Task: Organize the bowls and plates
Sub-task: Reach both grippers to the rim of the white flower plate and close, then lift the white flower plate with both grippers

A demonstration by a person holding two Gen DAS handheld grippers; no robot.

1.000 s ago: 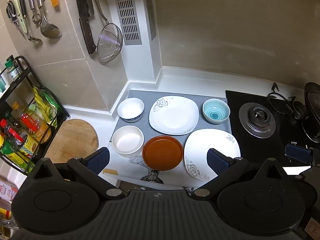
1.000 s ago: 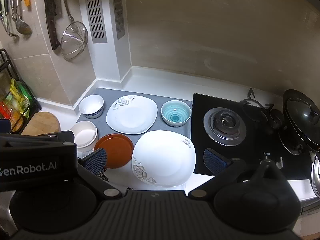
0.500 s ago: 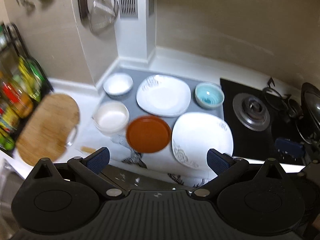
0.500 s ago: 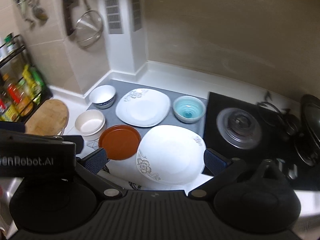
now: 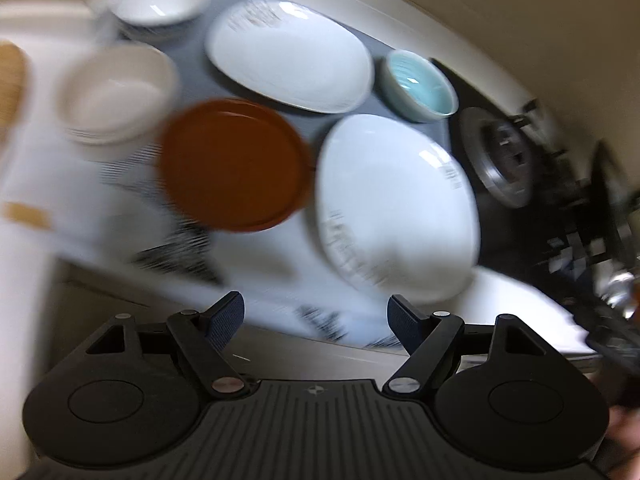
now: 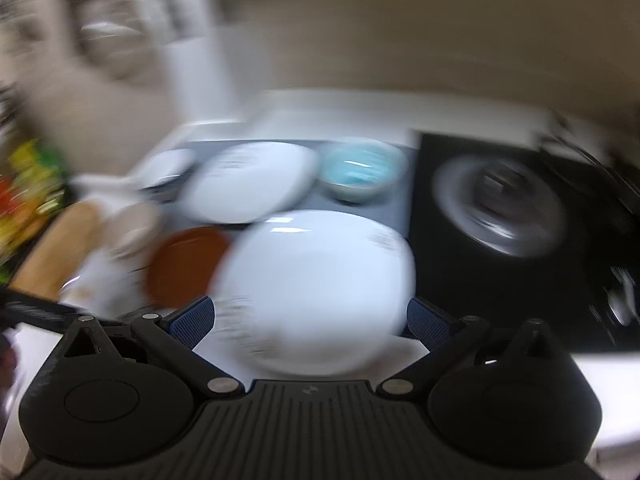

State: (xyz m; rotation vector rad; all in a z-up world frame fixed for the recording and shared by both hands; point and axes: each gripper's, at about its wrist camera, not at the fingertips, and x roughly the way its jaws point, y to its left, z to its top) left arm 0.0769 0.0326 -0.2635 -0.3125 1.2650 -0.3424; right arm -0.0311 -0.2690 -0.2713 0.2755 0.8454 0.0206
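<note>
Left gripper point(image 5: 316, 314) jaws apart, empty, right gripper point(image 6: 311, 324) jaws apart, empty, over near white plate point(image 6: 320, 280), brown plate point(image 5: 234, 164) beside it, teal bowl point(image 5: 420, 86) behind, cream bowl point(image 5: 116, 92) sharper in left view, stove burner point(image 6: 500, 208) rightward, both views blurred.

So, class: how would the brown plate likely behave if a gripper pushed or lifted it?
The brown plate looks flat, round and rigid, so it would probably slide on the mat rather than tip or roll. Its low rim gives the fingers little to grip. It seems to lie close beside the white plate, so a push might knock them together.
</note>
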